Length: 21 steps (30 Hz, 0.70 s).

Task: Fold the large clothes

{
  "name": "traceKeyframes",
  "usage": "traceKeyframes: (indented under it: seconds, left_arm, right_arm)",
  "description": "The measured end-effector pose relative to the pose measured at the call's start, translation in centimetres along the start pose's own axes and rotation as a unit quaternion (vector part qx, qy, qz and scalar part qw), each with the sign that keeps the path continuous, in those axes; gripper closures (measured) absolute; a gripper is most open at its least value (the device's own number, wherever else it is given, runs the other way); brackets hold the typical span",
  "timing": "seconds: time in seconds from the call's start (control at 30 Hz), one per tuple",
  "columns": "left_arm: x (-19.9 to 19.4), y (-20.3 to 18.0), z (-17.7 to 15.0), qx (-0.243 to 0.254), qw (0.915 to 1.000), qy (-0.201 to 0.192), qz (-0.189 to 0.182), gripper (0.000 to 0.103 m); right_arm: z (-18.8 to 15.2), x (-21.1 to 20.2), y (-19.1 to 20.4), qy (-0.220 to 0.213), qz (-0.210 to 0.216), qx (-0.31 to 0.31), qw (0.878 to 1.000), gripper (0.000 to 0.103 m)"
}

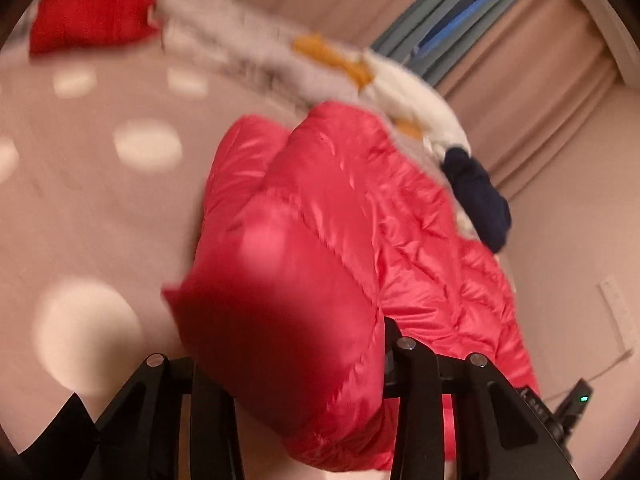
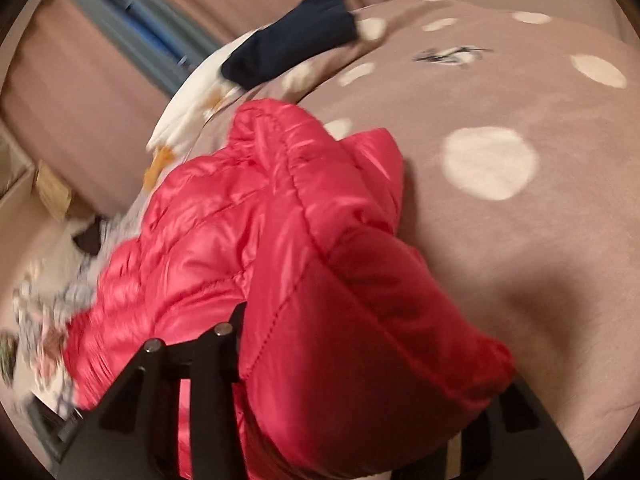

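Observation:
A shiny red quilted puffer jacket [image 1: 352, 220] lies bunched on a pink bed cover with white dots [image 1: 100, 200]. In the left wrist view a puffy edge of the jacket bulges up between the black fingers of my left gripper [image 1: 308, 380], which is shut on it. In the right wrist view the same jacket [image 2: 248, 208] spreads across the bed cover [image 2: 520, 260]. Another thick fold fills my right gripper [image 2: 360, 380], which is shut on it. Its right finger is mostly hidden under the fabric.
A navy garment [image 1: 480, 200] [image 2: 296, 36] and a white cloth with orange patches [image 1: 400, 88] [image 2: 188, 104] lie along the bed's edge. A second red garment [image 1: 92, 12] sits far off. Pink curtains [image 1: 540, 100] hang behind. Patterned cloth [image 2: 52, 300] lies at the left.

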State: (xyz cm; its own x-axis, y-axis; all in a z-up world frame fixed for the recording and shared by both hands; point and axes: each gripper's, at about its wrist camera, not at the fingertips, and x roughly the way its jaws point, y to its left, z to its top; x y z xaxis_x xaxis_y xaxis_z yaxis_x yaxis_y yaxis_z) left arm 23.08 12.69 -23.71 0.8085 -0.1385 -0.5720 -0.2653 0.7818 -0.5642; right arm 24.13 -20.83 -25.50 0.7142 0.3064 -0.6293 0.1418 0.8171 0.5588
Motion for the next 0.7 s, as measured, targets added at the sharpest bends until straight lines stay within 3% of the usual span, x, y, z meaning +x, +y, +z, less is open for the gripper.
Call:
traceKeyframes:
  seconds: [0.1,0.2,0.27,0.4,0.57,0.63,0.7]
  left_arm:
    - [-2.3,0.2,1.1,-0.02,0.9984,-0.028,-0.046,0.065]
    - [-3.0,-0.6,1.8,-0.001,0.9964,-0.022,-0.082,0.065]
    - [-2.7,-1.3,1.6,-0.01,0.992,-0.016,-0.125,0.065]
    - [-2.5,-4.3,1.4,0.016,0.9857,-0.002,-0.168,0.065]
    - [-1.3,-9.2,-0.5,0.044,0.9615,0.048,-0.267,0.059]
    - [0.1,-10.9,-2.1,0.072,0.9592,0.081,-0.261,0.056]
    - [0.9,-12.8,-4.1,0.12,0.9637,0.082,-0.224,0.054]
  right_arm:
    - [-0.9,1.9,2.5,0.023,0.011,-0.035,0.999,0.06]
    - [-1.8,4.1,3.9,0.033,-0.003,-0.068,0.997,0.056]
    - [-2.0,4.8,4.0,0.027,-0.018,-0.078,0.996,0.055]
    - [-1.0,5.5,3.1,0.042,-0.001,-0.066,0.997,0.053]
    - [-0.9,5.8,1.9,0.049,0.027,-0.022,0.998,0.054]
    - [-1.3,5.5,2.1,0.048,0.023,-0.026,0.998,0.055]
    - [-1.5,5.3,2.2,0.048,0.023,-0.025,0.998,0.054]
